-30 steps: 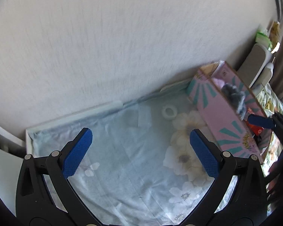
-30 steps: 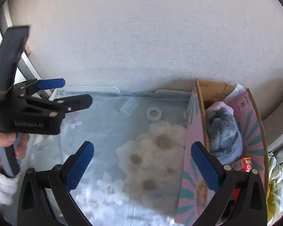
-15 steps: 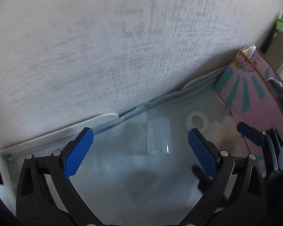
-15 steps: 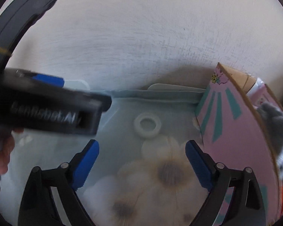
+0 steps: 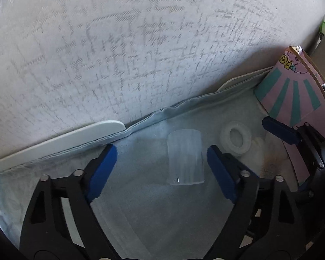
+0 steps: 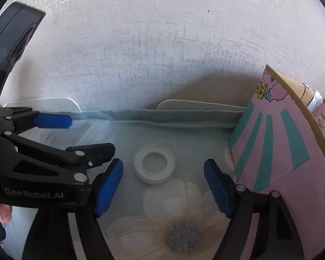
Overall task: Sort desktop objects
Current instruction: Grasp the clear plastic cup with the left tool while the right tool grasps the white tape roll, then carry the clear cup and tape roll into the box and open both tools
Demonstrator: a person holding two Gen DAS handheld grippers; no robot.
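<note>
Both grippers dropped closer. Left gripper (image 5: 160, 169) closing around clear cup (image 5: 185, 157), lower centre, untouched; right gripper (image 6: 163, 184) closing around tape ring (image 6: 155, 165), mid-frame. Risk: cup may roll away.

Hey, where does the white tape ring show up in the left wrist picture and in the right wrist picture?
Left wrist view: the white tape ring lies right of centre, outside the left gripper, whose closing jaws flank a clear cup.
Right wrist view: it lies near centre, between the closing jaws of the right gripper, untouched.
Shared landmark: the pink box to its right.
</note>
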